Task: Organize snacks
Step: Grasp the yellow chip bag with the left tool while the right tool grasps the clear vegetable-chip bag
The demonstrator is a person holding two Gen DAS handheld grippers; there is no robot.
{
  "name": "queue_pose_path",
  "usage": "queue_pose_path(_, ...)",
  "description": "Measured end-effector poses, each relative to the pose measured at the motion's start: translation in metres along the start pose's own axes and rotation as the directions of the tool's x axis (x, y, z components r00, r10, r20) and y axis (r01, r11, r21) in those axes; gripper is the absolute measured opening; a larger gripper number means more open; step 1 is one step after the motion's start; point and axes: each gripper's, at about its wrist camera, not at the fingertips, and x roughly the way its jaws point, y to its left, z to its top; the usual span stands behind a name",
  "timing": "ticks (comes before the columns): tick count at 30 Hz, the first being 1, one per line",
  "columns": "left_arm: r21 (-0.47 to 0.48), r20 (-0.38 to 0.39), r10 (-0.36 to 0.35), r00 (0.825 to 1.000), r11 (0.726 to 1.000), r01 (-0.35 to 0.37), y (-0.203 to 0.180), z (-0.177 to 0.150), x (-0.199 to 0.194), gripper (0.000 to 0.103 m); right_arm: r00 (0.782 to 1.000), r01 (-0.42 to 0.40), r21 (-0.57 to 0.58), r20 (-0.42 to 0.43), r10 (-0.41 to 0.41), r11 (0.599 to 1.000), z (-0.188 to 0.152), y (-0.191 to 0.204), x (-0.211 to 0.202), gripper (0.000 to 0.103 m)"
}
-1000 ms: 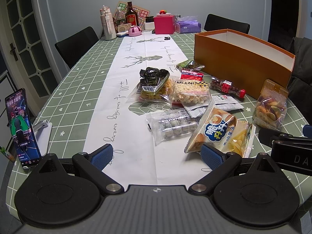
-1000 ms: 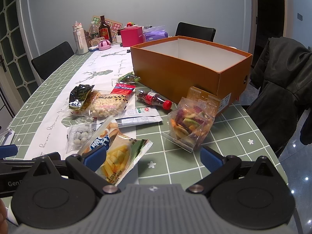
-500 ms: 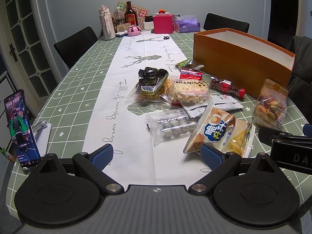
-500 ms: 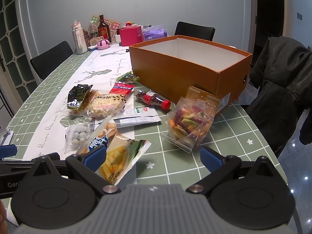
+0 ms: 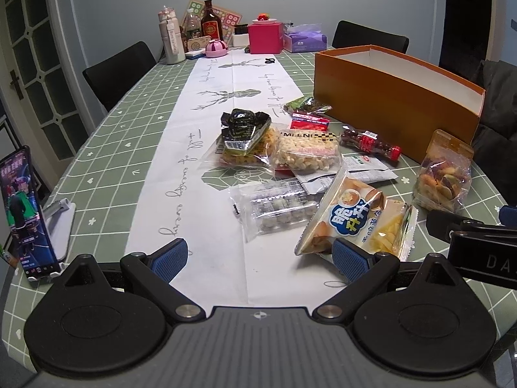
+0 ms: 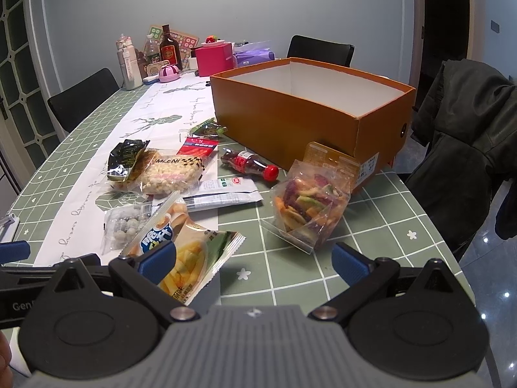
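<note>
An open orange box (image 5: 397, 100) (image 6: 310, 113) stands on the table's right side, its white inside bare where it shows. Snacks lie in front of it: a yellow chip bag (image 5: 355, 220) (image 6: 190, 252), a clear pack of round candies (image 5: 274, 210), a puffed-snack bag (image 5: 307, 156) (image 6: 171, 173), a black packet (image 5: 244, 126), a small red-capped bottle (image 5: 371, 142) (image 6: 252, 165) and a clear bag of vegetable chips (image 5: 442, 174) (image 6: 307, 207). My left gripper (image 5: 258, 257) is open, low before the candy pack. My right gripper (image 6: 253, 258) is open, between the chip bag and the vegetable chips.
A phone on a stand (image 5: 22, 213) sits at the near left edge. Bottles, a pink box (image 5: 265, 37) and a tissue pack crowd the far end. Black chairs (image 5: 119, 68) ring the table; a dark coat (image 6: 468, 135) hangs on the right.
Both grippers have edged slightly forward toward the snacks. No snack has moved and both stay open.
</note>
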Motion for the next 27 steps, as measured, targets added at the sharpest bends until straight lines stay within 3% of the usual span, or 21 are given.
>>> queue_pose_path(5, 0.003, -0.004, -0.064, 0.998, 0.998, 0.064, -0.006, 0.004, 0.007, 0.103, 0.999, -0.028, 0.020, 0.027, 0.028, 0.999, 0.006, -0.016, 0.004, 0.100)
queue_pose_path(10, -0.053, -0.013, -0.228, 0.973, 0.972, 0.227, -0.007, 0.009, 0.018, 0.103, 0.999, -0.048, 0.083, 0.025, 0.046, 0.995, 0.013, -0.039, 0.015, 0.100)
queue_pose_path(18, -0.038, -0.027, -0.289, 0.957, 0.957, 0.288, -0.023, 0.017, 0.036, 0.103, 0.999, -0.034, 0.140, 0.034, 0.029, 0.990, 0.028, -0.063, 0.035, 0.100)
queue_pose_path(27, 0.047, -0.018, -0.364, 0.931, 0.930, 0.364, -0.041, 0.018, 0.057, 0.103, 0.999, -0.023, 0.147, 0.033, 0.019, 0.989, 0.042, -0.069, 0.057, 0.100)
